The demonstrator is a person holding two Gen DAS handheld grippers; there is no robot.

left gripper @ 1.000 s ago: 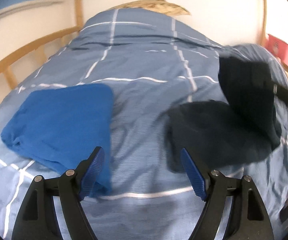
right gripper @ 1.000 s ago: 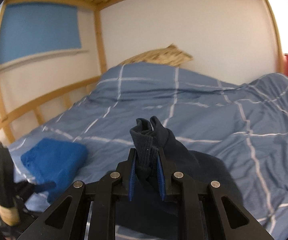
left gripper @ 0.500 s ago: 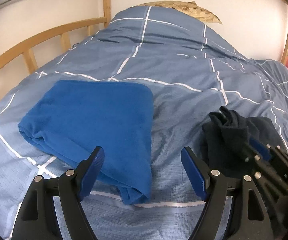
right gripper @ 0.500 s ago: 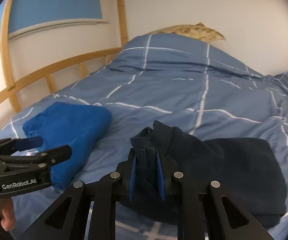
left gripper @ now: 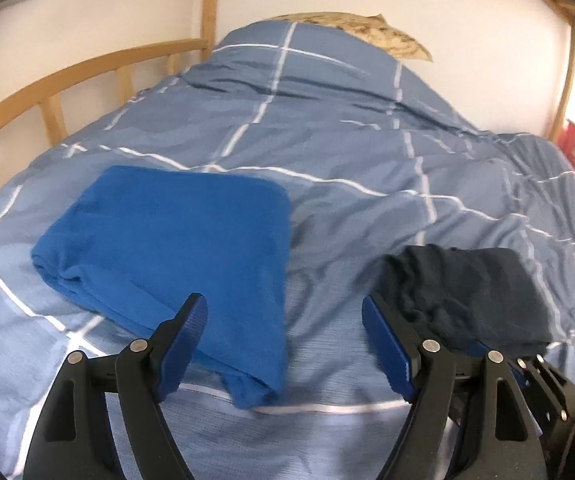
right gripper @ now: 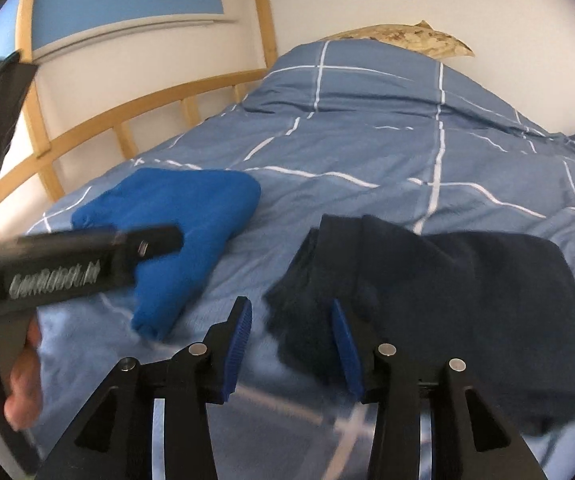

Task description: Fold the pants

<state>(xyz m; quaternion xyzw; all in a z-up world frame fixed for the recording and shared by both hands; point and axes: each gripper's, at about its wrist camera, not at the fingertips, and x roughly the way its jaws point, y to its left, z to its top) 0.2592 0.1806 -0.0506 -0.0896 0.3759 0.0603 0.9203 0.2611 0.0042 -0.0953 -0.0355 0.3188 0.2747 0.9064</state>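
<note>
Clearly soft goods: navy pants [right gripper: 467,292] lying folded in a thick dark pad on the right half of the bed [left gripper: 347,140], with the near left corner bunched and rumpled rather than flat. Probably light, limp and not slippery; likely to sag and unfold if lifted by a single layer. Better to pinch through all layers at that bunched near corner or along the near edge, or simply to press and smooth the rumple down.

Right tongs [right gripper: 290,312] parted to a middling gap, gripping nothing, with the rumpled corner just at the right pad and partly between the two. Left tongs [left gripper: 283,308] spread wide and empty, hovering low over bare duvet between the pants [left gripper: 467,292] and a folded blue garment [left gripper: 175,248].

Blue garment lying near but apart from the pants, with a strip of duvet between; worth keeping clear of when sweeping leftward. Plenty of open duvet beyond, toward the pillow [left gripper: 367,34]. Wooden rail [left gripper: 87,72] along the far left side, well apart from the pants. Bed's right edge closer to the pants, so less room there for sliding.
</note>
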